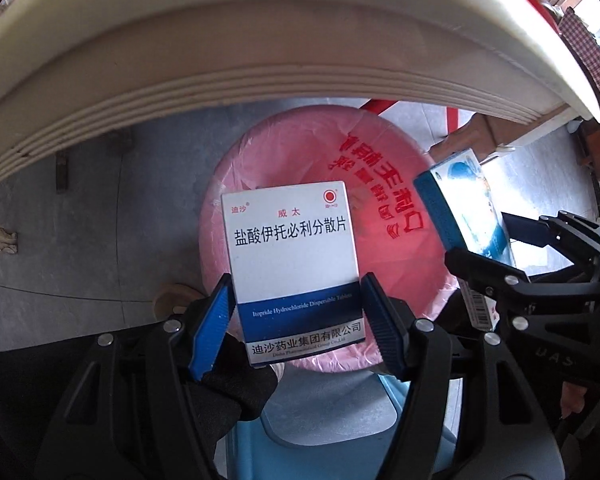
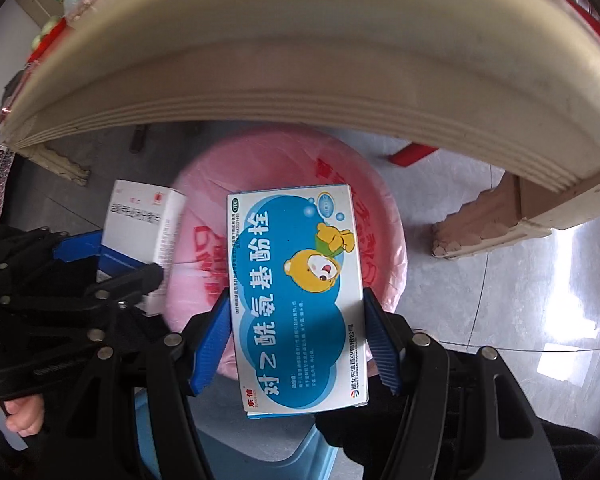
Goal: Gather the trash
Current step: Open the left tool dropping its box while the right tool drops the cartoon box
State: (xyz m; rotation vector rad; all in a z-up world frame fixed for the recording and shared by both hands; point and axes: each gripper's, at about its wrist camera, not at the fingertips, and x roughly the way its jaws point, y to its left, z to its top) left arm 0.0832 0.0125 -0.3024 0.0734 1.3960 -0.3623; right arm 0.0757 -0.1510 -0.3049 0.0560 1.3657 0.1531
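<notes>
The white medicine box (image 1: pixel 292 264) is clamped between the left gripper (image 1: pixel 298 320) pads, the blue cartoon box (image 2: pixel 296 300) likewise in the right gripper (image 2: pixel 296 344). Both hang above the pink-lined bin (image 1: pixel 384 184), just beyond the table edge (image 1: pixel 260 60), evidently so release drops them in. Both grippers point downward, side by side.

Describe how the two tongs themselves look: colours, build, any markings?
Both match: left tongs and right tongs have black angular linkage arms with silver rivets and blue ribbed pads. Pale embossed lettering, unreadable, marks the body. Dark gloved fingers show underneath.
</notes>
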